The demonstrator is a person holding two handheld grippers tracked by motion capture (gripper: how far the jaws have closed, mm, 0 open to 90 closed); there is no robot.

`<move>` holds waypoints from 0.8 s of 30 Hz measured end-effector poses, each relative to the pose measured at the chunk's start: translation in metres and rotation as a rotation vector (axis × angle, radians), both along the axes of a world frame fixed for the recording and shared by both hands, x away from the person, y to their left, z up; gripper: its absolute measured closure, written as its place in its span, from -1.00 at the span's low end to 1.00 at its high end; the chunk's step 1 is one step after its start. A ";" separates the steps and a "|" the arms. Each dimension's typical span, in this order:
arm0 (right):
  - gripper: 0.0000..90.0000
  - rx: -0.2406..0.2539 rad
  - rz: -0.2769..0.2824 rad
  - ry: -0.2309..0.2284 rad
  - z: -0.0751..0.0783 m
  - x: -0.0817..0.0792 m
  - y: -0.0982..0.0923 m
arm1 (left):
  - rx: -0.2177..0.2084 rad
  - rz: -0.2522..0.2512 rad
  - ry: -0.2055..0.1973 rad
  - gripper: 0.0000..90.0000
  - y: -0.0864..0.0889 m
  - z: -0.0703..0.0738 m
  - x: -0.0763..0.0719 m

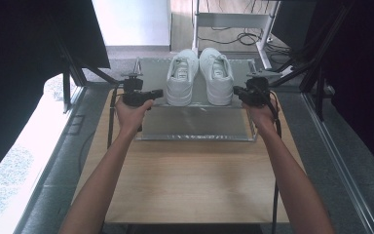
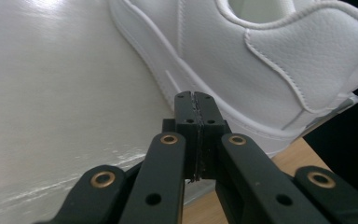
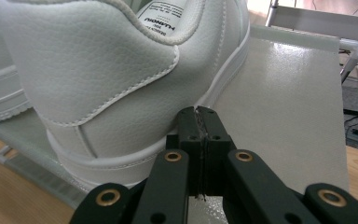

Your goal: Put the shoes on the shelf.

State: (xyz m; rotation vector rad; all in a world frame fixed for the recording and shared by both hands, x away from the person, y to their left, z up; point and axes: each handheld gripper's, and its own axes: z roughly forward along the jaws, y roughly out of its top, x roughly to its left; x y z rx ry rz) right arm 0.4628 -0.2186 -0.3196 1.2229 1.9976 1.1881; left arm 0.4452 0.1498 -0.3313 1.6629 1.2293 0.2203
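Two white leather sneakers stand side by side in the upper middle of the high view, heels toward the person: the left sneaker (image 1: 181, 78) and the right sneaker (image 1: 216, 75). They rest on a pale, glossy platform (image 1: 195, 122) raised on a metal frame at the far half of a wooden bench (image 1: 190, 180).

The left tool (image 1: 157, 92) hovers just beside the left sneaker's heel, at its outer side; in the left gripper view its jaws are pressed together with nothing between them, tips close to the sneaker's sole edge (image 2: 223, 107). The right tool (image 1: 237, 90) sits just beside the right sneaker's heel, and in the right gripper view its jaws are likewise closed and empty, tips near the heel's sole (image 3: 135, 154).

Bare forearms enter from the bottom of the high view. Grey floor surrounds the bench; black curtains hang at the left and right edges. Cables lie on the wooden floor at top centre, beneath a white metal stand (image 1: 233, 22).
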 end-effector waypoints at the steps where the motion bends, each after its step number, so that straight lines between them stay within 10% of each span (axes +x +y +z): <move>1: 1.00 -0.002 0.000 0.001 0.000 0.000 0.000 | 0.000 -0.006 0.002 1.00 -0.002 -0.001 0.000; 24: 1.00 -0.034 0.027 0.006 0.000 -0.012 0.023 | -0.046 -0.014 0.013 1.00 -0.039 -0.003 -0.002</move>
